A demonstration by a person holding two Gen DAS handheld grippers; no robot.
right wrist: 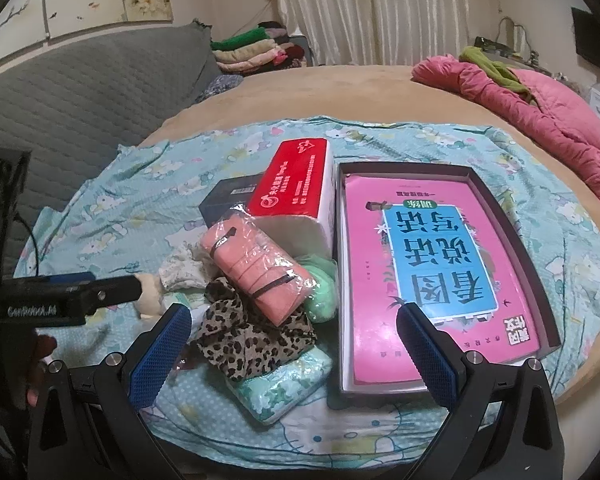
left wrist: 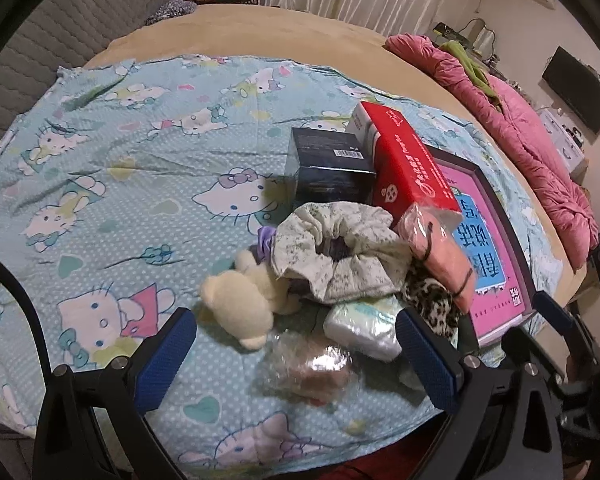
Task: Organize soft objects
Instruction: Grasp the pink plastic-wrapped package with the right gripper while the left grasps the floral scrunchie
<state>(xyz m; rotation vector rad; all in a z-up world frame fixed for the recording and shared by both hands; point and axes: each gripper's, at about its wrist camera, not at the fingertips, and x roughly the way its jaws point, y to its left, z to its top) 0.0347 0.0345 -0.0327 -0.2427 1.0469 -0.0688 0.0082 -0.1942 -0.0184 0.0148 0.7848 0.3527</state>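
Both pairs of jaws are standing wide apart with nothing between them: the left gripper (left wrist: 296, 354) is hovering over the near side of the pile, and the right gripper (right wrist: 294, 350) is hanging in front of it, partly facing the tray.

Soft things are lying heaped on the cartoon-cat sheet (left wrist: 112, 152). A cream plush toy (left wrist: 240, 300) is sitting at the left edge of the heap, touching a pale floral scrunchie (left wrist: 340, 248) that is resting on top. A purple scrunchie (left wrist: 265, 240) is peeking out just behind the plush. A pink cloth in clear wrap (right wrist: 256, 268), banded with black hair ties, is leaning against the red tissue pack (right wrist: 296, 192) and lying over a leopard-print scrunchie (right wrist: 248, 340). A green soft item (right wrist: 320, 300) is showing beside the wrapped cloth, against the tray wall. A pale printed packet (right wrist: 284, 384) is lying under the leopard scrunchie, nearest the right gripper. A crinkled clear bag (left wrist: 308, 368) is sitting between the left gripper's fingers in that view, below them.

A dark box (left wrist: 328, 168) is standing behind the heap, beside the tissue pack. The shallow tray (right wrist: 512, 216) is holding a pink book (right wrist: 440, 272) to the right. A pink quilt (right wrist: 540, 112) is lying bunched well apart at the bed's far right.
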